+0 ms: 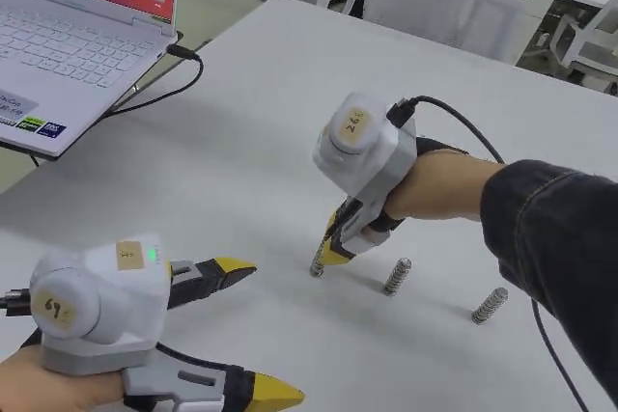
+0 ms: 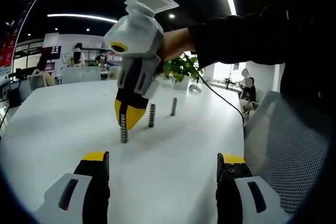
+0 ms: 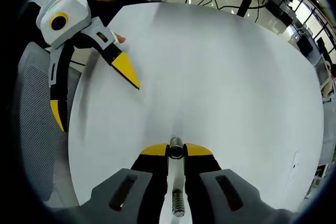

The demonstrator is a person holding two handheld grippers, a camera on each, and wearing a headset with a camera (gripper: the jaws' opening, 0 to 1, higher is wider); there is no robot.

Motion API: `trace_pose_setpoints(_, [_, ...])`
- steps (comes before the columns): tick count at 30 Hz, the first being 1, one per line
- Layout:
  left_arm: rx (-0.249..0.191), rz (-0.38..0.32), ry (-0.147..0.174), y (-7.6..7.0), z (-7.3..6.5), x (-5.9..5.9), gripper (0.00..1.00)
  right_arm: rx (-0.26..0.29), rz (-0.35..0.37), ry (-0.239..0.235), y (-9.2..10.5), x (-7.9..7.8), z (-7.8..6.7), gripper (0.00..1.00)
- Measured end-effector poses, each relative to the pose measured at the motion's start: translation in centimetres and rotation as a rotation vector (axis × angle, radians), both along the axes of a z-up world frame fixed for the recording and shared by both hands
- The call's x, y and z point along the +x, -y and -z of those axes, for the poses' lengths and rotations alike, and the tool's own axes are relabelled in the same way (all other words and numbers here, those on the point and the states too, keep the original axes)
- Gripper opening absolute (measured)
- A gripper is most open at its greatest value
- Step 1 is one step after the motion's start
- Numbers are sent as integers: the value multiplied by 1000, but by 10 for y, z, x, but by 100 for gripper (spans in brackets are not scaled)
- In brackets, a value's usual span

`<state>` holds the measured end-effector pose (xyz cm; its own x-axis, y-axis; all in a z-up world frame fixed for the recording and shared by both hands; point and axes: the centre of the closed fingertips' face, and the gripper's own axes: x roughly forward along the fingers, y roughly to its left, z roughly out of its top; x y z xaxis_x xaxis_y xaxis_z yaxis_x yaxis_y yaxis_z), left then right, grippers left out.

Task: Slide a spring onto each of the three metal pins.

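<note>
White office tabletop (image 1: 290, 123) | right claw (image 1: 331, 250) clamped on spring (image 3: 176, 148) | left claw (image 2: 163, 157) stood apart | spring seemed light, squashy, slippery; best pinched gently across coils

Head view: from above, facing forward and down onto the table (image 1: 290, 123); left gripper (image 1: 268, 331) nearest, right gripper (image 1: 328, 256) farther ahead. Left gripper view: low over the table, facing along its spread fingers (image 2: 96, 161) at the right gripper, near, just beyond the fingertips. Right gripper view: steeply downward, close to the table, spring (image 3: 176, 149) pinched between the fingertips, left gripper beyond them. Shared by all three: table and that spring.
</note>
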<state>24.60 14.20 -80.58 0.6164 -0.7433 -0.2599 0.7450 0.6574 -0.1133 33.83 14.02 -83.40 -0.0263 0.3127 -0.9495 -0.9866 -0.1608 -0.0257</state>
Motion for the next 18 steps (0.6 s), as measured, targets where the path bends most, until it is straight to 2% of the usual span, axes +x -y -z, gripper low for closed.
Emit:
trace_pose_setpoints(4, [0, -1, 1, -1, 0, 0, 81, -19, -4, 0, 2, -1, 6, 9])
trace_pose_setpoints(7, [-2, -3, 1, -1, -1, 0, 81, -2, 8, -10, -1, -2, 6, 9])
trace_pose_setpoints(18, [-3, -1, 1, -1, 0, 0, 81, -9, 9, -2, 3, -1, 8, 13])
